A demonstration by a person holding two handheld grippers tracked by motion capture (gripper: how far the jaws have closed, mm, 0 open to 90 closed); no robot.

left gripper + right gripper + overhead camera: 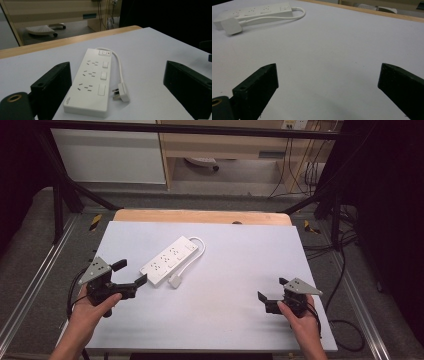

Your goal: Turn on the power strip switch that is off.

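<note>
A white power strip (168, 259) with three sockets lies at an angle on the white table (235, 270), left of centre. Its short cable loops round to a white plug (175, 281) lying beside it. In the left gripper view the power strip (91, 81) sits just ahead between the jaws, with the plug (122, 92) to its right. My left gripper (130, 273) is open, held just left of the strip's near end. My right gripper (271, 289) is open over bare table at the right; its view shows the power strip (254, 12) and plug (230, 26) far off.
The table's wooden back edge (202, 216) runs along the far side. Black frame legs (60, 195) stand at both far corners, and cables (345, 270) trail on the floor to the right. A wooden cabinet (225, 145) stands behind.
</note>
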